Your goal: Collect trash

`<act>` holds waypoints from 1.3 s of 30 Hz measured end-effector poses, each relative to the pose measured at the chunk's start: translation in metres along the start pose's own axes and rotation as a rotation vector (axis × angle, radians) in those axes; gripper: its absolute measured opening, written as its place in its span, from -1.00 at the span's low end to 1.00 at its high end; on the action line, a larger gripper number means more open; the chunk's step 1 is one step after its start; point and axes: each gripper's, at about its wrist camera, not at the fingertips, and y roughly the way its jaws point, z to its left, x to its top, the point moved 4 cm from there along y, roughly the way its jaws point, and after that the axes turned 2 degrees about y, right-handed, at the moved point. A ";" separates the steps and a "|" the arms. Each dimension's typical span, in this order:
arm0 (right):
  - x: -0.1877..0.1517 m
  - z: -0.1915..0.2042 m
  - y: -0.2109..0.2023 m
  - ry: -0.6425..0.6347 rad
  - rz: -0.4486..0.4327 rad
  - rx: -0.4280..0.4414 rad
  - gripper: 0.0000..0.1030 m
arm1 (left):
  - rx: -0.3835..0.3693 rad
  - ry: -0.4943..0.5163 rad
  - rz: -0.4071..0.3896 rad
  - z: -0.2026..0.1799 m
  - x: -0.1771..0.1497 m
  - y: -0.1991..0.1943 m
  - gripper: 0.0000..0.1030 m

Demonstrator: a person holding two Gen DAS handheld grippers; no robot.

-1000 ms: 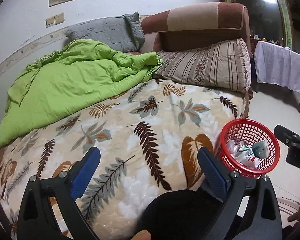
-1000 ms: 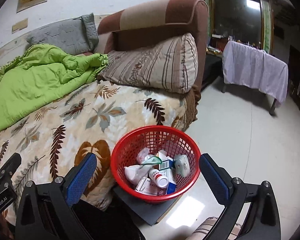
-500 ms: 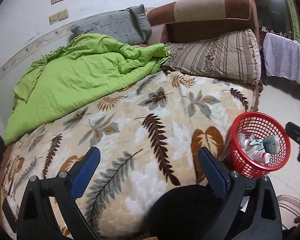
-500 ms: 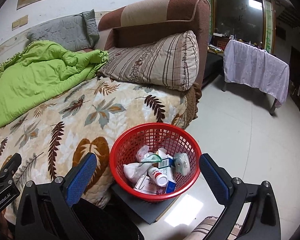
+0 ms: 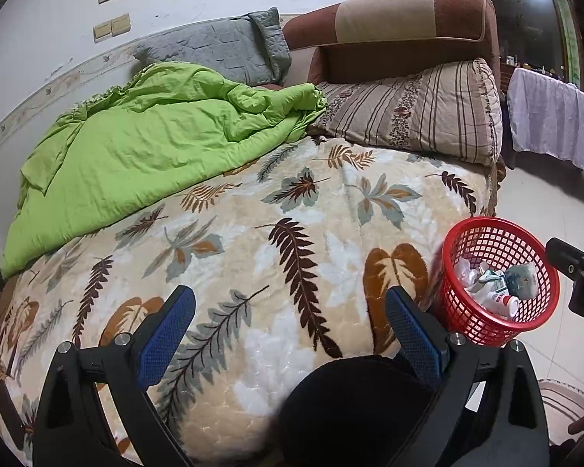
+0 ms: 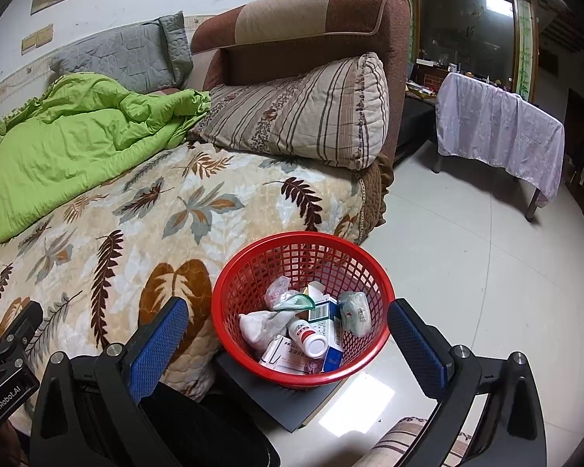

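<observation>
The round red plastic mesh basket (image 6: 301, 307) sits right between my right jaws, down on a dark flat slab (image 6: 276, 401) on the pale tiled floor (image 6: 467, 272), tight against the near right corner of the bed. Inside it, a heap of trash: a white pill bottle with a red label (image 6: 306, 337) lying on its side, a blue-and-white carton (image 6: 325, 321) standing up behind it, a crumpled white tissue (image 6: 259, 327) to the left, a small pale wrapped packet (image 6: 354, 313) leaning at the right wall, and a flat white box (image 6: 282, 354) at the near edge.

My right gripper (image 6: 288, 336) hangs over the basket, jaws spread wide, blue pads either side of the rim, holding nothing. My left gripper (image 5: 290, 329) is over the bed, jaws just as wide apart and empty; from there the basket shows at the right, past the bed's edge.

Under the left jaws lies the cream plush blanket with brown and grey leaf prints (image 5: 292, 233). Farther back on the left, a rumpled lime-green quilt (image 5: 148, 144); far right, a striped beige pillow (image 6: 303, 116) propped on the brown padded headboard (image 6: 311, 27), with a grey quilted pillow (image 5: 222, 50) against the wall. Across the floor on the far right stands a counter draped in a pale lilac cloth (image 6: 498, 132).
</observation>
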 end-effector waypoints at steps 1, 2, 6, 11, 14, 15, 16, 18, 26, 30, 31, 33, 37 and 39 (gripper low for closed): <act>0.000 0.000 0.000 0.002 0.000 0.000 1.00 | -0.001 -0.003 0.002 0.000 0.000 0.000 0.89; 0.000 0.000 0.000 0.000 0.000 0.000 1.00 | -0.001 -0.004 0.003 0.001 0.000 0.000 0.89; -0.001 0.000 0.000 -0.001 0.004 -0.001 1.00 | -0.002 -0.010 0.003 0.002 -0.001 0.000 0.89; -0.002 0.000 0.002 -0.003 0.006 -0.001 1.00 | -0.001 -0.007 0.007 0.002 -0.001 0.000 0.89; -0.002 0.000 0.002 -0.002 0.006 -0.001 1.00 | -0.001 -0.008 0.007 0.002 -0.001 0.000 0.89; -0.002 0.000 0.002 -0.001 0.006 -0.001 1.00 | 0.000 -0.007 0.007 0.002 -0.001 0.001 0.89; -0.002 0.000 0.003 -0.003 0.007 0.000 1.00 | -0.001 -0.007 0.007 0.002 -0.001 0.000 0.89; -0.002 0.000 0.003 -0.003 0.007 -0.001 1.00 | 0.000 -0.007 0.007 0.001 -0.002 0.000 0.89; -0.003 0.000 0.003 -0.003 0.010 0.000 1.00 | -0.002 -0.009 0.010 0.002 -0.002 0.001 0.89; -0.003 0.000 0.004 -0.004 0.010 0.000 1.00 | -0.002 -0.008 0.009 0.002 -0.002 0.001 0.89; -0.003 0.001 0.004 -0.004 0.010 0.000 1.00 | -0.001 -0.008 0.009 0.002 -0.002 0.001 0.89; -0.004 0.000 0.004 -0.004 0.012 0.000 1.00 | -0.002 -0.009 0.009 0.002 -0.002 0.001 0.89; -0.004 0.001 0.004 -0.006 0.012 0.000 1.00 | -0.001 -0.010 0.009 0.002 -0.002 0.000 0.89; -0.004 0.001 0.004 -0.005 0.012 0.001 1.00 | -0.004 -0.009 0.009 0.002 -0.002 0.001 0.89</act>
